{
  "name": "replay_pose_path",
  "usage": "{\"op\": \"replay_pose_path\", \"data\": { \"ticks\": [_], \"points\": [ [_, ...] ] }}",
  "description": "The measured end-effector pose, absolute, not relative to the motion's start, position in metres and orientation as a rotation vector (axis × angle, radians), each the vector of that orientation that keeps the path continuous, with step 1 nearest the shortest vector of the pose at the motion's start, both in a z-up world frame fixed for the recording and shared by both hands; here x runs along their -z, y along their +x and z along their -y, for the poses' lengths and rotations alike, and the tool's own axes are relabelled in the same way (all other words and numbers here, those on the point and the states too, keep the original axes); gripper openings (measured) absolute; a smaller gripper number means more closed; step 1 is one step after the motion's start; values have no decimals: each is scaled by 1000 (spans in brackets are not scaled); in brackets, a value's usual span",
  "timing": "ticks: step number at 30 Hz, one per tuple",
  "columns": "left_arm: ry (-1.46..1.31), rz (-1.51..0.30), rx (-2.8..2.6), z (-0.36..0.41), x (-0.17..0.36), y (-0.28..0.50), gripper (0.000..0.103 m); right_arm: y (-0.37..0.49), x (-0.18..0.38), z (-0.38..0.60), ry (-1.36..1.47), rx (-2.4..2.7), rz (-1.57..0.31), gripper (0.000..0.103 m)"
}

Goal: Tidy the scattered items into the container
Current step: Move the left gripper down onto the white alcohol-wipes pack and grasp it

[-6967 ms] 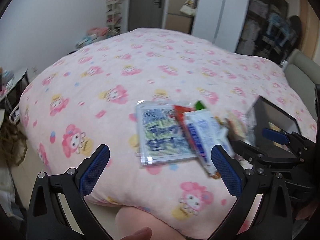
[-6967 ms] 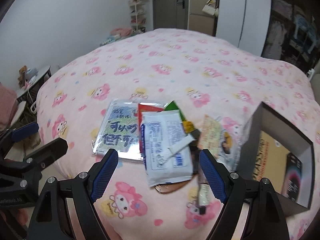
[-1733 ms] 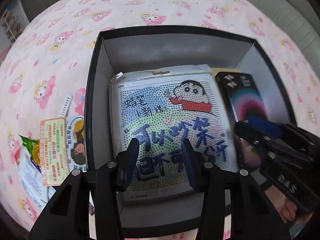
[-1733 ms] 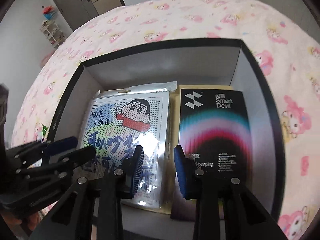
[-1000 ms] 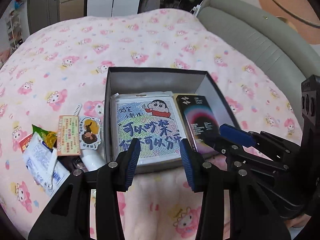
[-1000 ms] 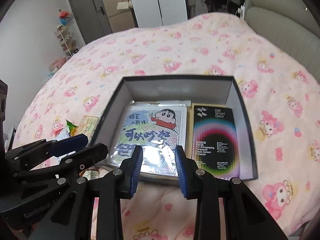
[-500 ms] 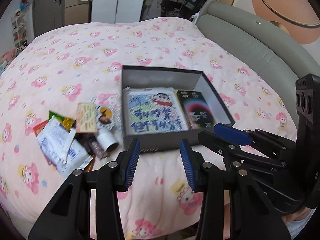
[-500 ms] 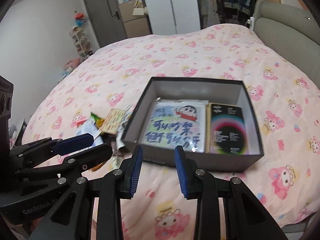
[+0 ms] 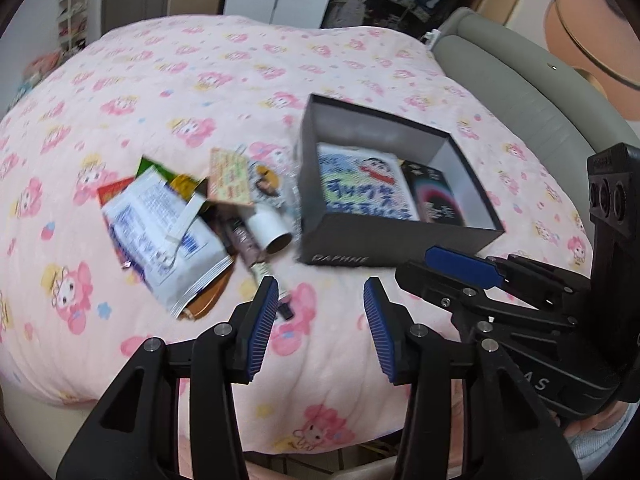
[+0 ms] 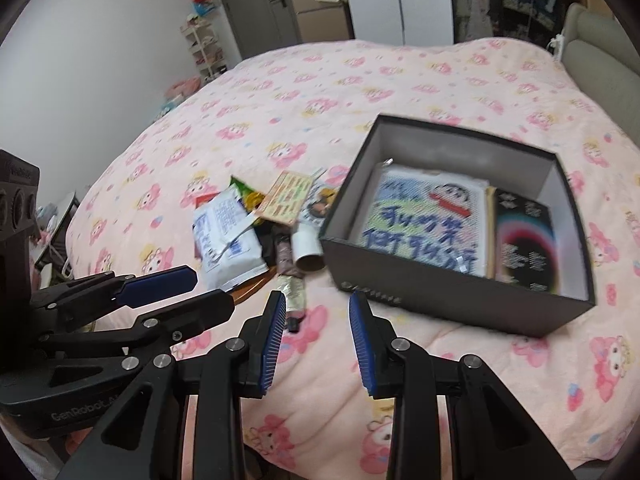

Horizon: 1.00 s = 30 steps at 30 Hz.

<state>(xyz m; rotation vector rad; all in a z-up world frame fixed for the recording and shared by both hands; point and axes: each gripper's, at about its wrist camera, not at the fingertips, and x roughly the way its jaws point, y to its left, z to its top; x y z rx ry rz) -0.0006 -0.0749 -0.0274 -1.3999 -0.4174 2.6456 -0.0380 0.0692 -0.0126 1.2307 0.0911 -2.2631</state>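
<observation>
A black open box (image 9: 384,246) (image 10: 444,288) sits on the pink bed. Inside lie a cartoon bead-art pack (image 9: 362,188) (image 10: 424,224) and a dark phone-glass box (image 9: 434,200) (image 10: 524,240). Left of the box lies a pile: a white packet (image 9: 160,232) (image 10: 226,236), a yellow card (image 9: 230,176) (image 10: 286,198), a white tube (image 9: 270,228) (image 10: 306,248) and a slim tube (image 9: 256,258) (image 10: 290,280). My left gripper (image 9: 320,320) is partly open and empty, above the bed in front of the pile. My right gripper (image 10: 318,326) is partly open and empty, just right of it.
The pink patterned quilt (image 9: 200,64) covers the bed. A grey headboard (image 9: 520,92) runs along the right. A shelf (image 10: 204,48), a door and wardrobes stand at the far wall. The bed's near edge lies below the grippers.
Both grippers have pulled back and swung left from over the box; the pile of items now lies nearer the middle of view. The bead-art pack stays in the box.
</observation>
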Motion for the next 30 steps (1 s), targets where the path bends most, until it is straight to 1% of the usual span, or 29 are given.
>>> {"op": "replay_pose_path", "data": {
  "ticks": [6, 11, 15, 19, 24, 28, 30],
  "points": [
    [-1483, 555, -2671, 110, 57, 0, 45, -40, 34, -48, 1304, 2218, -108, 30],
    [-1560, 715, -2707, 148, 86, -2, 45, -49, 53, -23, 1339, 2168, -145, 30],
    [-1606, 780, -2702, 167, 107, -1, 45, -59, 71, 2, 1358, 2108, -176, 30],
    [-1642, 852, -2669, 179, 129, 1, 38, -66, 91, 22, 1387, 2053, -195, 30],
    [-1626, 950, -2647, 191, 146, 0, 38, -72, 112, 33, 1428, 2013, -184, 30],
    [-1631, 937, -2716, 205, 145, -7, 40, -83, 106, 49, 1360, 2025, -187, 30],
    [-1610, 977, -2710, 213, 148, -9, 41, -91, 104, 59, 1339, 2033, -200, 30]
  ]
}}
